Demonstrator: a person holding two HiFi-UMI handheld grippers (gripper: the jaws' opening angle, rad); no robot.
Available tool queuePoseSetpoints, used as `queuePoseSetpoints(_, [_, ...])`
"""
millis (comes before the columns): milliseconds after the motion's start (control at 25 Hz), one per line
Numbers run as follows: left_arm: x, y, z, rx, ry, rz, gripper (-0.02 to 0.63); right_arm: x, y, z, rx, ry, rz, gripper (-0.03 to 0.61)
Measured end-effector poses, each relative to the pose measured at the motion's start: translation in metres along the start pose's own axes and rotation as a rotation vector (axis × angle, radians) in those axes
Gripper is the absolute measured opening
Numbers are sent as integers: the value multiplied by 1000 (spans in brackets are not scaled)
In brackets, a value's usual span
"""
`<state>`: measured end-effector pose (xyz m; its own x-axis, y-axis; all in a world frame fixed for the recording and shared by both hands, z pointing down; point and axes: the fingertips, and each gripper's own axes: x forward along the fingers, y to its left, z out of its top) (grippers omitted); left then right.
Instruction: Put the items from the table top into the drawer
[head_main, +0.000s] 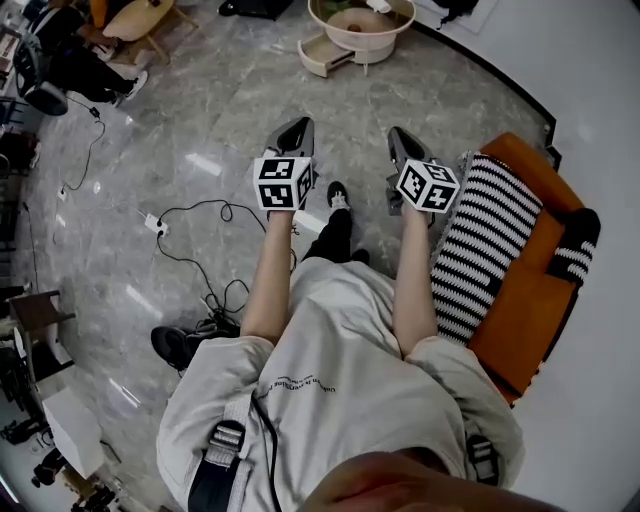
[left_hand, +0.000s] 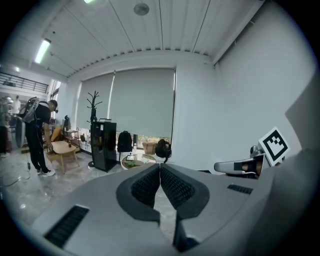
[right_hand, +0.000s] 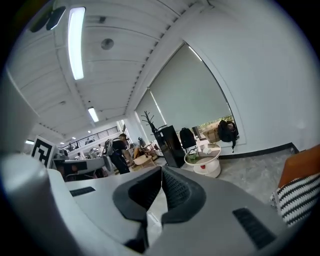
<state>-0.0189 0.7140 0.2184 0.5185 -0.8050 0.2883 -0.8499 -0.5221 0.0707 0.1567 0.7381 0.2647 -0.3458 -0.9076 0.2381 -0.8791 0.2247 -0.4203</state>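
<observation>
Jaws together on both: left gripper (left_hand: 160, 169) pads meet tip to tip, nothing between; right gripper (right_hand: 161, 171) the same, empty. Both are held out level at waist height, side by side, over bare floor.

Round worktop (head_main: 345, 46) stands far ahead, well apart from both grippers and roughly on the line between them, perhaps slightly toward the right gripper (head_main: 400, 140). Its drawer (head_main: 322, 56) is pulled out, opening toward near-left, so closer to the left gripper (head_main: 295, 130) side.

Items on top (head_main: 378, 6): small, pale, too far to identify.

Orange chair (head_main: 520, 300) with striped throw (head_main: 490, 235) sits just right of the person.

Judgement: no step begun; the person must walk forward before either gripper can reach.
</observation>
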Motion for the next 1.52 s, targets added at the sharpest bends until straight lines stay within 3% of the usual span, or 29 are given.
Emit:
queuePoseSetpoints(80, [11,10,3,-29,-23,21,21,2,-7,-5,-36,30,1,32])
queuePoseSetpoints(200, [38,26,9,-93,-48,47,21,2,-40,-4,-52,62,-67,32])
queuePoseSetpoints(360, [88,28,26,-106,-46,0,21,10,-86,31,25,11,-128,32])
queuePoseSetpoints(560, [154,17,48,-132,-41,-37,21,32,-135,71,16,13,-176,32])
queuePoseSetpoints(760, [207,37,67,-135,-32,-53,21,82,-143,85,-7,47,-163,32])
queuePoseSetpoints(1080, [268,98,103,-126,-58,-48,21,158,-171,120,52,19,-185,32])
queuePoseSetpoints(1360, [310,131,98,-86,-11,-94,21,224,-154,130,33,35,-171,32])
queuePoseSetpoints(1520, [323,156,84,-120,21,-90,21,245,-146,129,35,58,-163,32])
